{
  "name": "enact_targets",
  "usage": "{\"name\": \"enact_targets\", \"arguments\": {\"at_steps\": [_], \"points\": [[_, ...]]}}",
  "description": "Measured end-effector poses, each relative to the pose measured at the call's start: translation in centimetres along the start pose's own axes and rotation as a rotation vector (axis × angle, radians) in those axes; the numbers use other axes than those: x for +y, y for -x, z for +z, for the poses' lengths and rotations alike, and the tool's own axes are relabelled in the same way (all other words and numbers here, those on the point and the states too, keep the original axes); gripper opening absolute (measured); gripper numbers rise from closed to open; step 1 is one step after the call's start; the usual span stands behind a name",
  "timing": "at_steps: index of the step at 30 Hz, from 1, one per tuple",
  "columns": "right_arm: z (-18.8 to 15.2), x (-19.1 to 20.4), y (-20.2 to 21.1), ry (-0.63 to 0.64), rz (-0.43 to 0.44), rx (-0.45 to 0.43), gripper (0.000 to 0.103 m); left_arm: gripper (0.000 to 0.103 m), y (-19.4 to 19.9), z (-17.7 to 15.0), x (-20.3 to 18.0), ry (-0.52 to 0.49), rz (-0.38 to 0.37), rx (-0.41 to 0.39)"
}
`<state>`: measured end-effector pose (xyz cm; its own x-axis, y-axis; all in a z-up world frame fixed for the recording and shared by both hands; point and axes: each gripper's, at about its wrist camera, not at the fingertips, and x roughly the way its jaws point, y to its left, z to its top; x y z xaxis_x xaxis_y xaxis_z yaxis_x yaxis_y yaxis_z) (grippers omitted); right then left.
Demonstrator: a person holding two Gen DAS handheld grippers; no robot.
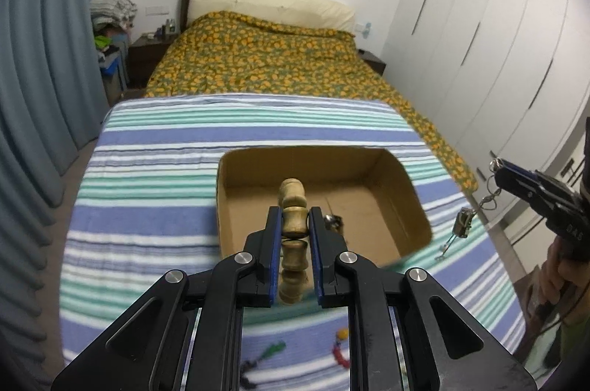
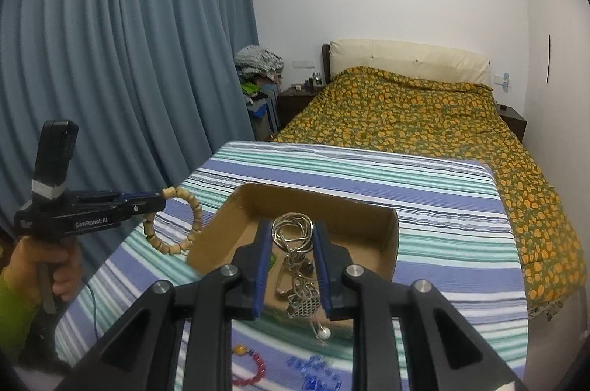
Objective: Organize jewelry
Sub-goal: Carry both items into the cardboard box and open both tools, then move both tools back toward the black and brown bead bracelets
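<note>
2 grippers hang over a striped cloth [image 2: 442, 206], both aimed at the open cardboard box [image 2: 391, 232] near its middle, which looks like the collecting place for the jewelry. Clamped in the left gripper [image 1: 295, 225] is a wooden bead bracelet [image 1: 294, 206], held by 1 bead so the loop dangles free, while the right gripper [image 2: 293, 265] is closed on a silver chain necklace [image 2: 295, 232] whose pendant [image 2: 303, 308] hangs below. Smaller pieces, a red bead bracelet [image 2: 254, 370] and blue beads [image 2: 313, 372], lie on the cloth near the person, probably waiting their turn.

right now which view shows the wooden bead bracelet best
The right wrist view: the wooden bead bracelet hangs there as a full loop from the left tongs. The left wrist view shows it edge-on, only a few beads between the pads.
</note>
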<state>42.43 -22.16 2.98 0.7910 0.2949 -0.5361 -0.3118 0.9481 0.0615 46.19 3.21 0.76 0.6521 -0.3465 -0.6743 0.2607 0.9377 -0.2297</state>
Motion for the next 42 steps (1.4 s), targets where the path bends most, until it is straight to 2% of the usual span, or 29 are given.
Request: {"name": "enact_targets", "arguments": {"at_steps": [6,13,15,16,17,18,20,21,23,27,30,37,42], "points": [[0.5,-1.9,-4.5,-0.003,-0.018,0.072,0.023,0.013,-5.1,1.6,1.0,0.002,0.028,0.062],[-1.0,-3.9,-9.1,-0.022,-0.038,0.170,0.023,0.013,-9.7,0.8,1.3,-0.014,0.070,0.132],[-1.6,-4.3,-10.3,-0.034,-0.040,0.195,0.026,0.015,-10.6,0.4,1.0,-0.032,0.084,0.147],[-1.9,-4.5,-10.8,-0.037,-0.050,0.205,0.032,0.016,-10.9,0.3,0.8,-0.041,0.095,0.154],[-2.2,-4.8,-11.2,-0.044,-0.055,0.210,0.049,0.026,-11.2,0.1,0.7,-0.049,0.112,0.162],[-2.2,-5.1,-11.3,-0.053,-0.059,0.205,0.055,0.046,-11.4,-0.1,0.6,-0.054,0.125,0.168],[-2.3,-5.3,-10.5,-0.071,-0.066,0.158,0.057,0.065,-10.9,-0.1,0.5,-0.066,0.148,0.152],[-2.2,-5.3,-10.2,-0.074,-0.063,0.144,0.057,0.070,-10.3,-0.3,0.5,-0.076,0.166,0.137],[-2.2,-5.1,-9.2,-0.078,-0.054,0.123,0.057,0.074,-8.8,-0.5,0.4,-0.091,0.191,0.112],[-3.0,-4.4,-6.6,-0.056,-0.055,0.094,0.057,0.086,-5.0,-1.8,0.4,-0.115,0.208,0.074],[-4.0,-4.2,-4.2,-0.045,-0.057,0.080,0.057,0.092,-1.6,-3.2,0.7,-0.157,0.232,0.053],[-9.2,-3.5,2.7,-0.011,-0.098,0.083,0.057,0.098,7.1,-9.9,2.3,-0.196,0.292,0.049],[-14.7,-2.4,6.9,0.032,-0.158,0.092,0.058,0.099,11.0,-16.5,2.8,-0.140,0.297,0.055]]}}
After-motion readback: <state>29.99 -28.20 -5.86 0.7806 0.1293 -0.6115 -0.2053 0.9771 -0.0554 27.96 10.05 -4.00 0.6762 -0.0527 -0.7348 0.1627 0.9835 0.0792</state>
